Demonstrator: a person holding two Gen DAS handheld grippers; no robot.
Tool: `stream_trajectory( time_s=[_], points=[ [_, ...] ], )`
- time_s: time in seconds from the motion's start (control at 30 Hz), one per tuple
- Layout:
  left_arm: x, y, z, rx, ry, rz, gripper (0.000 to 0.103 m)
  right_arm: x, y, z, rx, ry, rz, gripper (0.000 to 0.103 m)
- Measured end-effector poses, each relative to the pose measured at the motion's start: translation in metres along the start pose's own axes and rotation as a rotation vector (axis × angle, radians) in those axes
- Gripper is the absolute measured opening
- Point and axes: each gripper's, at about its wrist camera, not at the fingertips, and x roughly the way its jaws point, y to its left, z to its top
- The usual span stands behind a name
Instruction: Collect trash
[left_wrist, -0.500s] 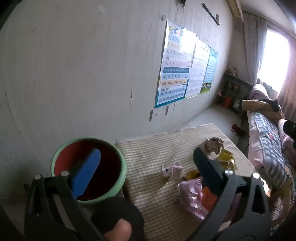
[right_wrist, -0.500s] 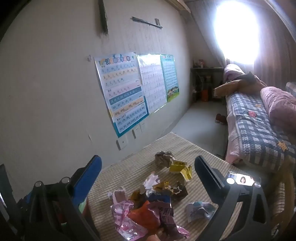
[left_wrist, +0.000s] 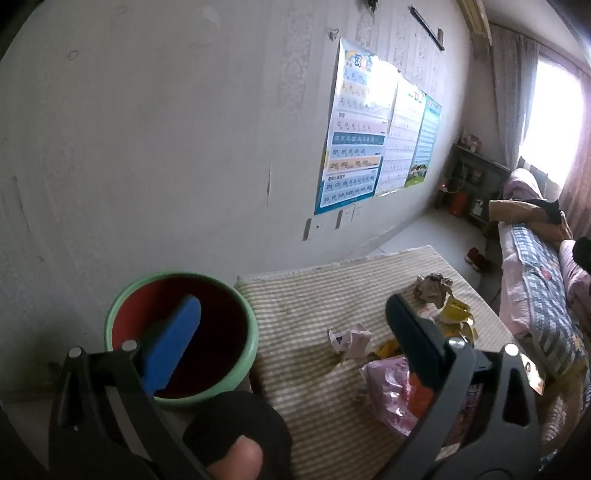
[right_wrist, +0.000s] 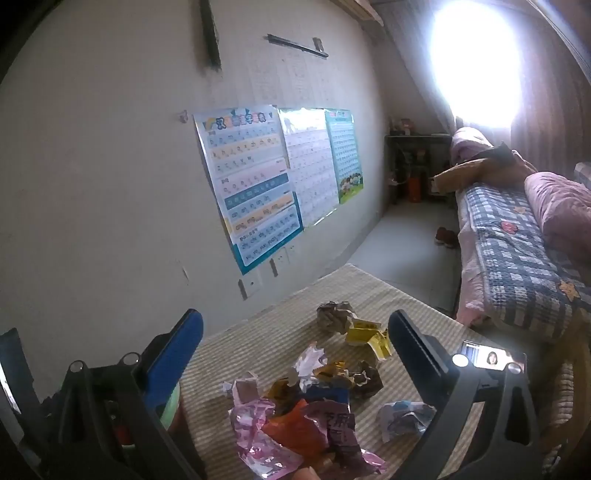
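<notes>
A heap of crumpled wrappers (right_wrist: 306, 410) lies on a striped tablecloth (right_wrist: 266, 332): pink foil (left_wrist: 388, 391), orange and purple packets, a yellow wrapper (right_wrist: 369, 334), a brown paper ball (right_wrist: 334, 315) and a blue-white wad (right_wrist: 404, 417). A red bin with a green rim (left_wrist: 251, 332) stands left of the table. My left gripper (left_wrist: 295, 325) is open and empty, held above the bin's edge and the table corner. My right gripper (right_wrist: 295, 339) is open and empty, above the heap.
A wall with three learning posters (right_wrist: 258, 184) runs along the table's far side. A bed with a checked blanket (right_wrist: 517, 258) stands to the right, with floor (right_wrist: 406, 243) between. A phone (right_wrist: 487, 356) lies at the table's right edge.
Both grippers stay open and nearly still. The views have shifted only slightly.
</notes>
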Motion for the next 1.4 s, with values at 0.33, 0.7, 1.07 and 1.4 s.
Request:
stream_trajectory(
  time_s=[0.33,0.7,1.07,1.4],
  points=[
    [-0.002,0.002,0.004,0.004,-0.001,0.010,0.098,0.000,0.000,-0.001,0.000,-0.002,0.000,0.096],
    [-0.002,-0.001,0.006,0.010,0.004,0.008,0.098,0.001,-0.004,0.001,-0.002,0.017,-0.030,0.096],
    [-0.003,-0.013,0.012,0.022,0.007,-0.009,0.098,0.002,-0.009,0.003,-0.004,0.026,-0.068,0.096],
    [-0.007,-0.021,0.021,0.024,0.010,-0.023,0.098,-0.003,-0.012,0.009,-0.013,0.003,-0.094,0.096]
  ],
)
